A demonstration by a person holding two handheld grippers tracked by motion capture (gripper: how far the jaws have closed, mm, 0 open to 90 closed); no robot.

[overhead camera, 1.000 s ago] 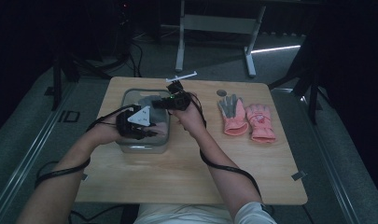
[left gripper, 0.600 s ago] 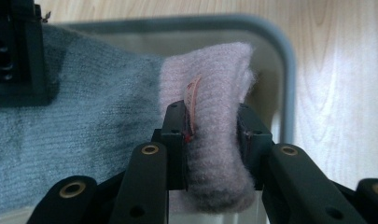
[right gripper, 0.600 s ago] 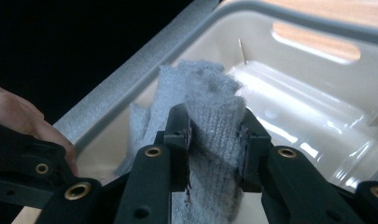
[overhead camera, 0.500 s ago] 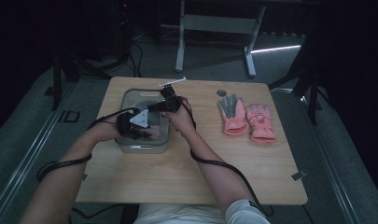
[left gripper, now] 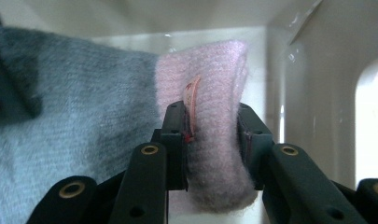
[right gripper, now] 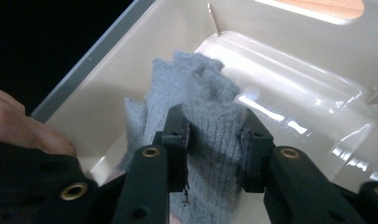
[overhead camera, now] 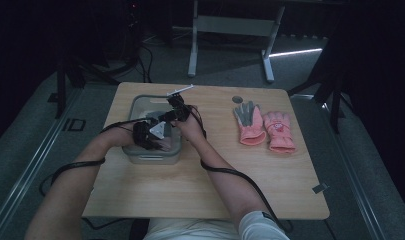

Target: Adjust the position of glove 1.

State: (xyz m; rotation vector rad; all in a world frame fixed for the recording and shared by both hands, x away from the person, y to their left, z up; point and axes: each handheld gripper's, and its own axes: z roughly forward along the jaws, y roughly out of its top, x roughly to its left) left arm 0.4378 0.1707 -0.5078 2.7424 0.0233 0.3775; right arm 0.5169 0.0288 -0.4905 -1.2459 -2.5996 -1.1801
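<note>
Left tongs: left gripper (left gripper: 210,140) clamped across the pink cuff (left gripper: 214,121) of a knitted glove, pads pressing both sides; a small label stands against the inner pad.
Right tongs: right gripper (right gripper: 213,140) holding the grey finger end (right gripper: 200,93) of the same glove; its jaws have just been opening a little, yet the knit is between the pads and touching both.
Change since a second ago: both hands, then above the bin (overhead camera: 135,107) with the right one raised behind it, have come down into it, so the glove now hangs just over the bin's pale floor.
Meaning for the task: judged from this, the glove is being laid in the bin and the release is near; the slight easing of the right jaws fits that reading.
Glove relative to tongs: stretched between the two, cuff in the left, fingers in the right, with the bin wall just beside the left jaws.
Remaining items: a pair of pink gloves (overhead camera: 265,127) lies flat on the table (overhead camera: 200,185), well apart to the right of the right tongs.
Next move, as judged: open both, then lift clear of the rim.
</note>
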